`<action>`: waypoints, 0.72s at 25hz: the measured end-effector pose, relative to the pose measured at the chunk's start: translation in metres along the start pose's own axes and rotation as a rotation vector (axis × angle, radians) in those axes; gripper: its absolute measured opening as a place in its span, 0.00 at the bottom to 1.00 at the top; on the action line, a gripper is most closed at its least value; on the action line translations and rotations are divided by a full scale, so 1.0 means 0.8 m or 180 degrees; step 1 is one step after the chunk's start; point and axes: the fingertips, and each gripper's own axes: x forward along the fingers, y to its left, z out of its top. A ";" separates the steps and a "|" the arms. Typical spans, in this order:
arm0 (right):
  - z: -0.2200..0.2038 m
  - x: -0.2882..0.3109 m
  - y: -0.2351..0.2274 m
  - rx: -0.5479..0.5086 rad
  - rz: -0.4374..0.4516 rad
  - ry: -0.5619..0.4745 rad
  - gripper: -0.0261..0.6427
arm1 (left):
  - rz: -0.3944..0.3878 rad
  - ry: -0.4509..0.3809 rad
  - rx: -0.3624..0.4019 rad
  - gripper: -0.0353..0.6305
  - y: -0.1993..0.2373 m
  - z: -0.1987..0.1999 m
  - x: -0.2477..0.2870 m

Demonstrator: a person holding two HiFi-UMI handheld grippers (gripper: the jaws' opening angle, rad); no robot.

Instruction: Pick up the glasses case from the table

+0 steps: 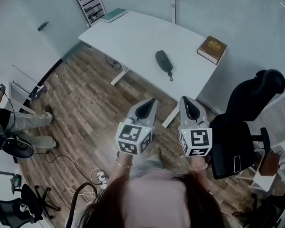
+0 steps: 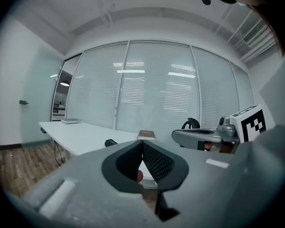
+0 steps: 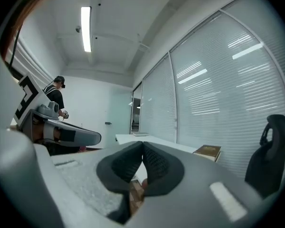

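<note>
left gripper (image 2: pixel 142 144): jaws together, holding nothing | right gripper (image 3: pixel 142 144): jaws together, holding nothing | glasses case (image 1: pixel 164 62): dark, lying on white table (image 1: pixel 133 37), well apart from both grippers | book (image 1: pixel 212 49): cover print too small to read

1. One white desk (image 1: pixel 133 39) with a curved edge stood in the room.
2. One dark, oval glasses case (image 1: pixel 164 61) lay on that desk.
3. Two books were counted on the desk: one brown hardcover book (image 1: pixel 212 49) and one thin teal-covered book (image 1: pixel 114 15).
4. One black high-backed office chair (image 1: pixel 249 113) stood beside the desk.
5. Two grey grippers were in view, the left gripper (image 1: pixel 150 101) and the right gripper (image 1: pixel 185 99).
6. Two cubes with black-and-white square markers were counted: one left marker cube (image 1: pixel 133 137) and one right marker cube (image 1: pixel 195 142).
7. One other person (image 1: pixel 19 122) showed at the left edge.
8. One shelf rack (image 1: pixel 89 1) stood by the far wall.
</note>
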 end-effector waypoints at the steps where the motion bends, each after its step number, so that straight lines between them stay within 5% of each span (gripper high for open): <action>1: 0.000 0.005 0.000 -0.0010 0.0001 0.0003 0.04 | -0.0003 0.0005 -0.0005 0.06 0.004 0.000 0.004; 18: 0.005 0.101 -0.012 -0.0303 -0.0132 0.0079 0.04 | -0.0171 -0.0051 -0.0003 0.06 0.071 0.021 0.067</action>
